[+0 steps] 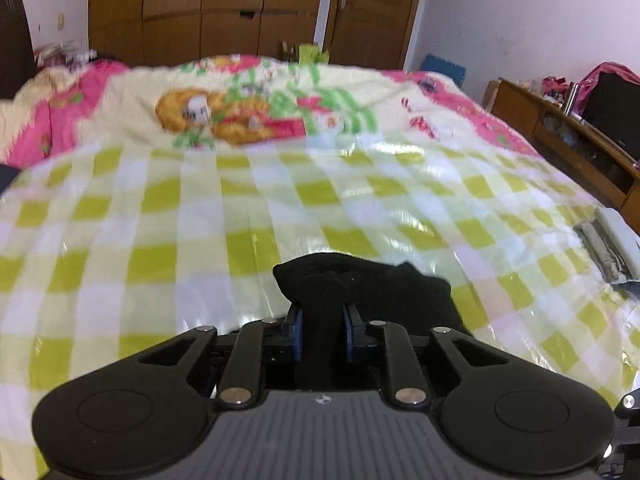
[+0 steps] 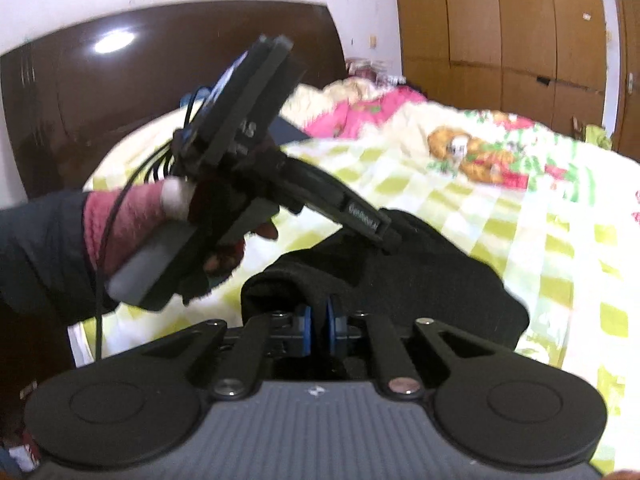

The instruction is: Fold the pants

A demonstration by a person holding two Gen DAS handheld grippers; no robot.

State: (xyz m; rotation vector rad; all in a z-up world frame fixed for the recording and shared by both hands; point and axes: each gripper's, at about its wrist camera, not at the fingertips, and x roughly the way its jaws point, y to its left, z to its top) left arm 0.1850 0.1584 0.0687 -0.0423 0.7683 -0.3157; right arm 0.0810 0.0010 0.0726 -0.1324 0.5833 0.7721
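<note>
Near the bed's [image 1: 120, 208] front edge, the black pants [image 1: 360, 284] are hanging bunched above the checkered cover; the left gripper [image 1: 322, 316] and right gripper [image 2: 319, 322] are each pinching a fold; thick bunching is risking one layer slipping out, probably skewing the fold.

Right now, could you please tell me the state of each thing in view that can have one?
left gripper: shut on the black pants.
right gripper: shut on the black pants.
black pants: bunched, pinched by both grippers above the checked sheet.
wardrobe doors: closed.
</note>
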